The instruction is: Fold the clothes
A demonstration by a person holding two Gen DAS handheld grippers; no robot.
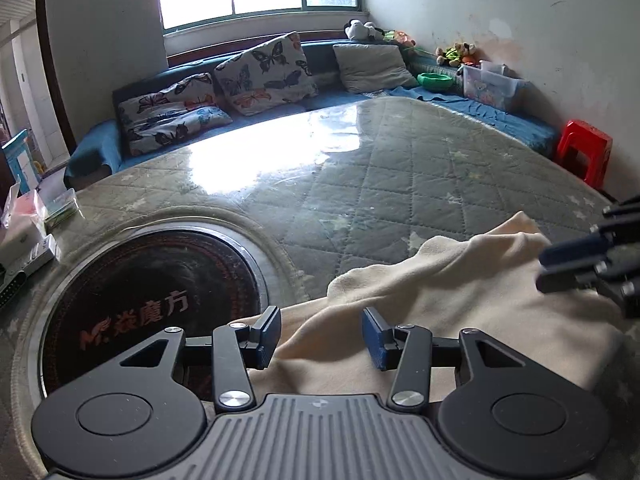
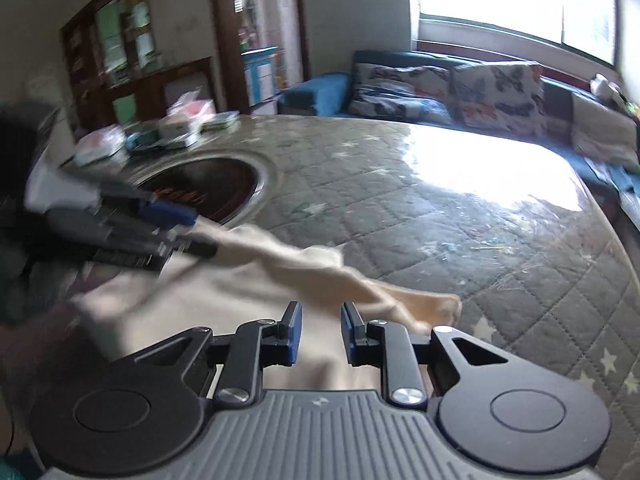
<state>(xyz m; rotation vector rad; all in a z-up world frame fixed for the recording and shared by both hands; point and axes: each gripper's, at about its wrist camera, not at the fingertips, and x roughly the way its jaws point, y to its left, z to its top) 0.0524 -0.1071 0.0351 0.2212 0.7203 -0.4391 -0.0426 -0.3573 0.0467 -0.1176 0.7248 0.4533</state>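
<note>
A cream garment (image 1: 452, 300) lies rumpled on the quilted grey table cover (image 1: 360, 184), near the front edge. My left gripper (image 1: 321, 338) is open just above the garment's left part, with cloth between its blue pads, not clamped. My right gripper (image 2: 319, 334) is open over the garment (image 2: 280, 264), its jaws apart and empty. The right gripper also shows at the right edge of the left wrist view (image 1: 560, 268), over the garment's right side. The left gripper appears blurred at the left of the right wrist view (image 2: 188, 232), at the garment's raised fold.
A round dark heater plate (image 1: 152, 304) is set into the table at left. Boxes and packets (image 1: 28, 232) sit at the table's left edge. A blue sofa with butterfly cushions (image 1: 260, 72) runs behind the table. A red stool (image 1: 584, 152) stands at right.
</note>
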